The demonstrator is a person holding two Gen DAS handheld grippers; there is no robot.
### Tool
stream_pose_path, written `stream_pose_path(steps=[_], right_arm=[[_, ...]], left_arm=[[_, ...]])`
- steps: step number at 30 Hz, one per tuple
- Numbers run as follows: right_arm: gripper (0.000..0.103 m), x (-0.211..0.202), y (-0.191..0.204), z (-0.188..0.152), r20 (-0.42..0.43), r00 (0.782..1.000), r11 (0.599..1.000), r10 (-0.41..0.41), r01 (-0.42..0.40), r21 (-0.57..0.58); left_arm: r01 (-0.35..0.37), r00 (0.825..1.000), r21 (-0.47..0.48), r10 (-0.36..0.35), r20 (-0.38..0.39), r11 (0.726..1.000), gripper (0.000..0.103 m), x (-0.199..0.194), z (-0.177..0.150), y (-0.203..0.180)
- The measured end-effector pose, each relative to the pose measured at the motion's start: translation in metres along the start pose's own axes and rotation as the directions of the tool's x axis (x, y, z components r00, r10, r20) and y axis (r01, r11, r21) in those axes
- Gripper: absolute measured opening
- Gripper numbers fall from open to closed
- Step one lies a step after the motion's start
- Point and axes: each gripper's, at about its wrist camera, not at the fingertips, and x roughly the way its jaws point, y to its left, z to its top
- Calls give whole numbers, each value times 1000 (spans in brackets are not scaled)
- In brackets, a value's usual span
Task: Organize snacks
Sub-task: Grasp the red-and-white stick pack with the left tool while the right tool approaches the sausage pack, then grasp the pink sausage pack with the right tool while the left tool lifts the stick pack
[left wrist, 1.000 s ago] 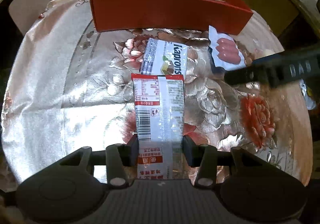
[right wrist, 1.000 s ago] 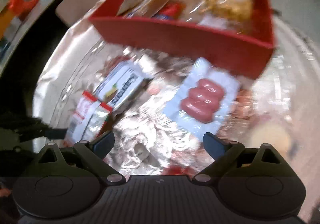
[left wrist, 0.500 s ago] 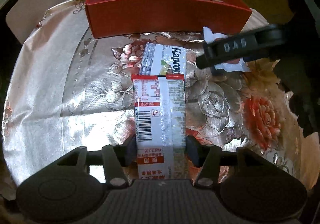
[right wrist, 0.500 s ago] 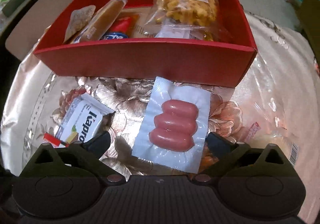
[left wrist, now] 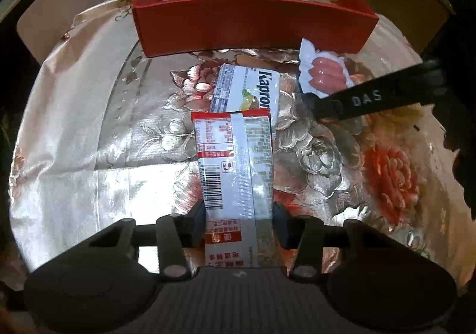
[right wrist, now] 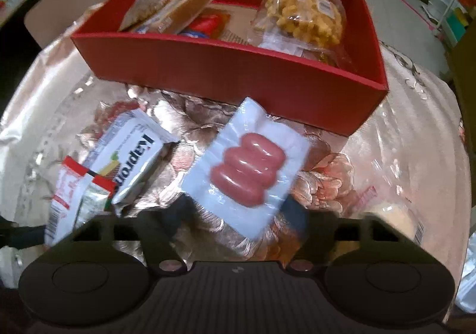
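Observation:
My left gripper [left wrist: 239, 215] is shut on the near end of a red-and-silver snack packet [left wrist: 235, 155], which lies lengthways on the flowered tablecloth. Its far end overlaps a white Kapron packet [left wrist: 250, 87]. In the right wrist view, my right gripper [right wrist: 238, 212] is closing its jaws on a clear pack of three pink sausages [right wrist: 250, 173]. The pads press its lower edges and the pack sits tilted. The Kapron packet [right wrist: 131, 155] lies left of it. A red box [right wrist: 226, 66] stands just behind, holding several snacks. The right gripper's finger [left wrist: 372, 98] shows beside the sausage pack [left wrist: 325, 73].
A bag of yellow puffs [right wrist: 303, 15] fills the right end of the red box [left wrist: 253, 24], and wrapped bars [right wrist: 178, 6] lie at its left. A pale packet [right wrist: 398, 215] rests on the cloth at the right. Shelving [right wrist: 452, 15] stands beyond the table.
The right gripper swung over the sausage pack and its wide-open jaws came together on it; the pack now sits tilted. The left gripper stayed on its packet.

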Motion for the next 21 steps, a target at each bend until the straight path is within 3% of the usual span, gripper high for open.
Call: stream_pose_path(steps=[5, 11, 12, 14, 17, 19, 21], right_arm=[[60, -11, -10, -12, 7, 999, 997, 53, -54, 59], [59, -38, -17, -21, 78, 994, 989, 82, -91, 117], [39, -43, -19, -24, 83, 993, 988, 89, -99, 120], [32, -45, -21, -28, 75, 986, 977, 149, -158, 144], [49, -42, -17, -35, 29, 988, 979, 149, -152, 135], [81, -43, -23, -40, 19, 991, 971, 136, -137, 198], [81, -46, -34, -39, 45, 988, 949, 146, -153, 276]], left_arm=[[11, 999, -12, -10, 32, 1000, 40, -14, -3, 1], [37, 997, -27, -36, 61, 999, 40, -25, -2, 3], [41, 997, -26, -39, 62, 999, 40, -26, -2, 2], [50, 997, -23, -48, 56, 999, 40, -27, -4, 2], [53, 998, -21, -52, 46, 998, 40, -27, -5, 3], [58, 997, -31, -57, 46, 998, 40, -28, -5, 4], [65, 997, -39, -63, 50, 997, 40, -28, -5, 6]])
